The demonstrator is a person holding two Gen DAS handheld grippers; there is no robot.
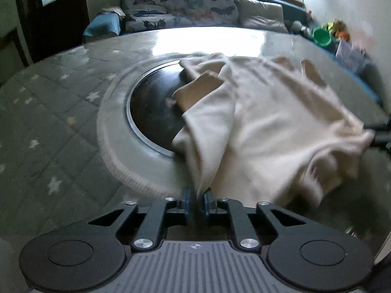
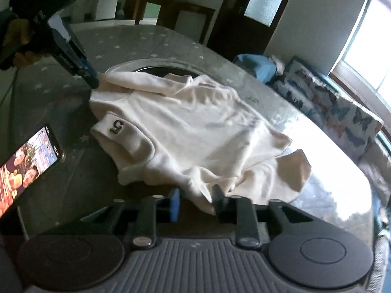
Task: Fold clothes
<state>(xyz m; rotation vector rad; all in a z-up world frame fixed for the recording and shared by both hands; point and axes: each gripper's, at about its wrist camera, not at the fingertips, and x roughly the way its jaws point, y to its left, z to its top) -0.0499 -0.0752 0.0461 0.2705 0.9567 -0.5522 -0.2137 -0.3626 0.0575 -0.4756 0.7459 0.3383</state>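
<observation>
A cream garment [image 1: 268,127] with a dark "5" patch [image 2: 116,126] lies crumpled on the table, partly over a dark round inset [image 1: 156,112]. My left gripper [image 1: 197,201] is shut on an edge of the garment; it also shows in the right wrist view [image 2: 94,81] at the garment's far left corner. My right gripper [image 2: 195,202] has its jaws apart, with a garment edge hanging between them. It shows as a dark shape [image 1: 378,131] at the garment's right edge in the left wrist view.
The table carries a grey star-patterned cover [image 1: 48,122] under a glossy sheet. A lit phone [image 2: 27,168] lies at the left. A butterfly-print sofa [image 1: 185,7] and toys [image 1: 322,36] stand beyond the table's far edge.
</observation>
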